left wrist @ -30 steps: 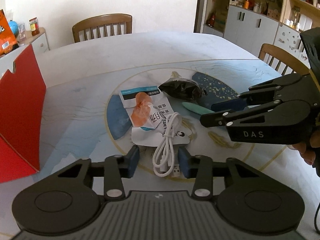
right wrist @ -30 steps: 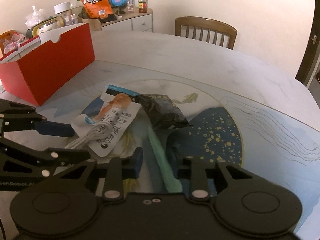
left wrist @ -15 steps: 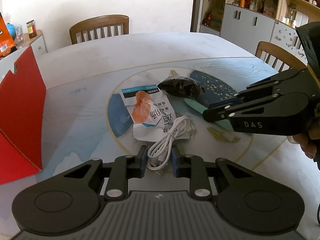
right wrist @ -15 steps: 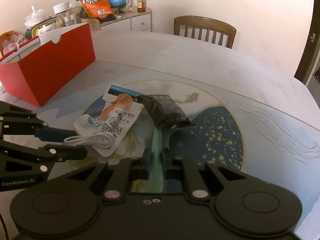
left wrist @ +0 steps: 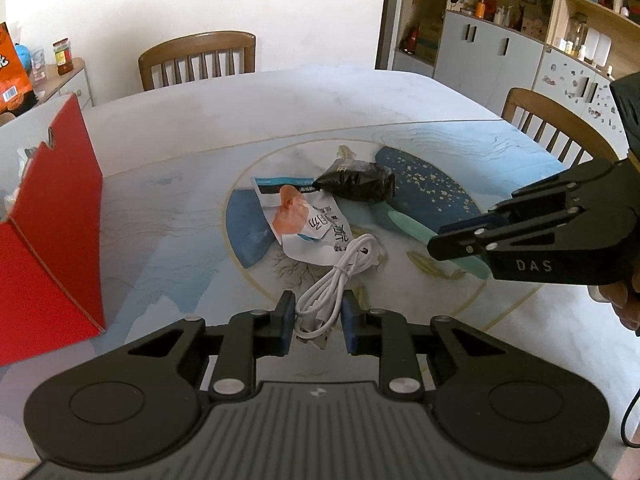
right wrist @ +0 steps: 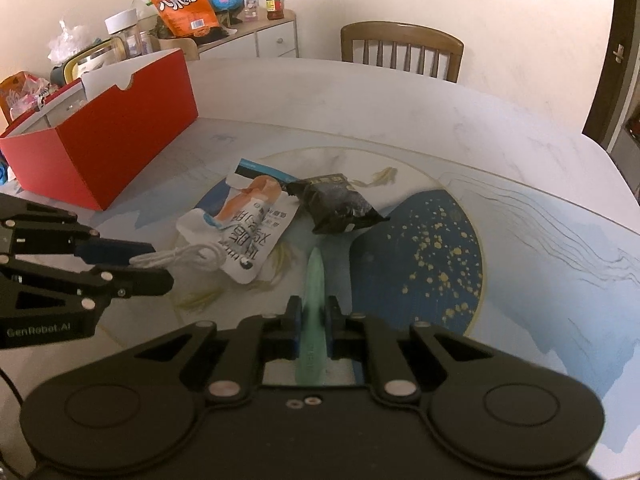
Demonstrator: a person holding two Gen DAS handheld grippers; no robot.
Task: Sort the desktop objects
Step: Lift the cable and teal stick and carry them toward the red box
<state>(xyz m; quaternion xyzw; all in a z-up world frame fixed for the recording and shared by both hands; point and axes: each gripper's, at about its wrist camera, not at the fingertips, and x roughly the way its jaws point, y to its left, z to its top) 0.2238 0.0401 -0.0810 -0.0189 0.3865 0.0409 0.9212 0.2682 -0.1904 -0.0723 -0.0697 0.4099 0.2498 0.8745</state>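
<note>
2 tongs now clamped | left tongs (left wrist: 314, 320): white cable (left wrist: 336, 284) | right tongs (right wrist: 311, 322): green stick (right wrist: 314, 300)

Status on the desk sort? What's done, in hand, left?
Done: nothing sorted that I can see.
In hand: left gripper shut on the white cable; right gripper shut on the green stick. Neither is clearly off the table.
Left: white pouch and black packet; the red box is the likely destination.

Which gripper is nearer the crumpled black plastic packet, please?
Right. The right gripper, clamping the green stick, sits just below the black packet; the left gripper holds the white cable farther away.
</note>
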